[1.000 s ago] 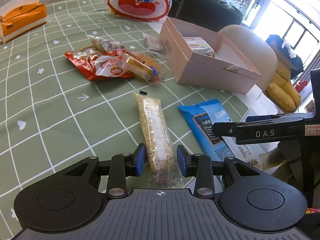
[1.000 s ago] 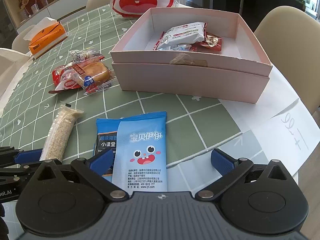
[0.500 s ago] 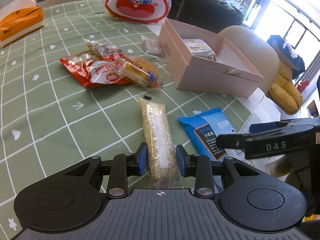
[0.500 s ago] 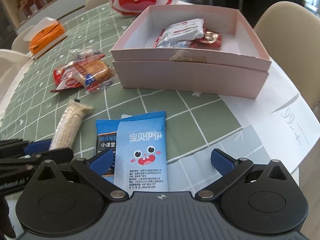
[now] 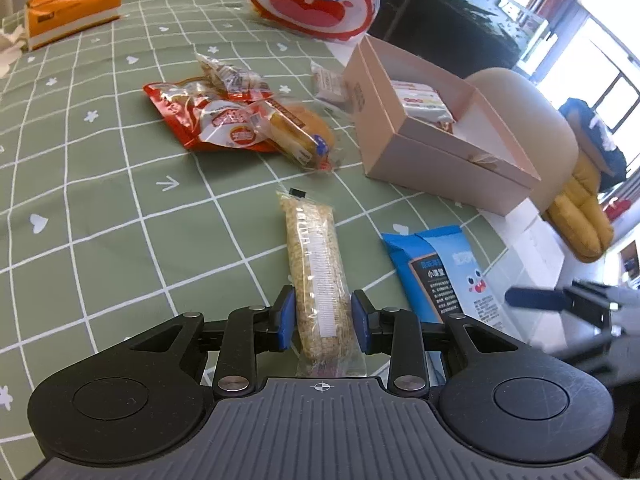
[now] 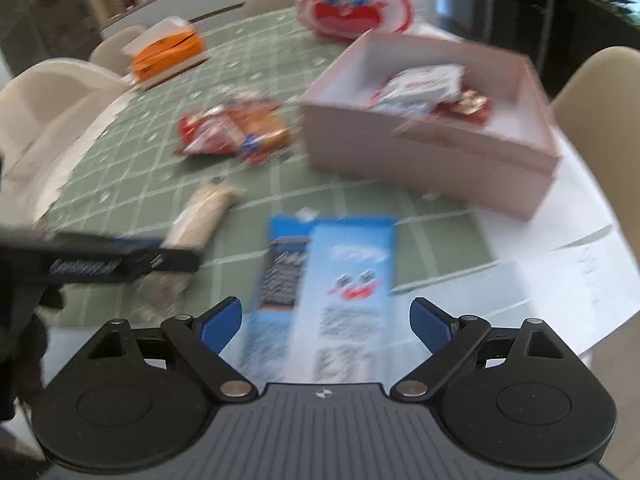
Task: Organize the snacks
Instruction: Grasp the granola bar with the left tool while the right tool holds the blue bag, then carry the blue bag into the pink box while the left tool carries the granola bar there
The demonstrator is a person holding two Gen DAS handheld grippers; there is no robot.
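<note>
holding wrapped snacks [image 6: 424, 88], pink box [image 6: 420, 160]

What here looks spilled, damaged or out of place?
Nothing spilled or torn. Loose packets lie heaped on the tablecloth, waiting to go into the pink box. The right wrist view is blurred, so fine damage there cannot be judged.

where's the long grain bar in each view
Left wrist: the grain bar runs up the lower middle, its near end between this gripper's jaws.
Right wrist: blurred, at lower left, beside the blue packets, its near end behind the left gripper.
Shared landmark: the pink box, beyond the bar and to its right in both.
</note>
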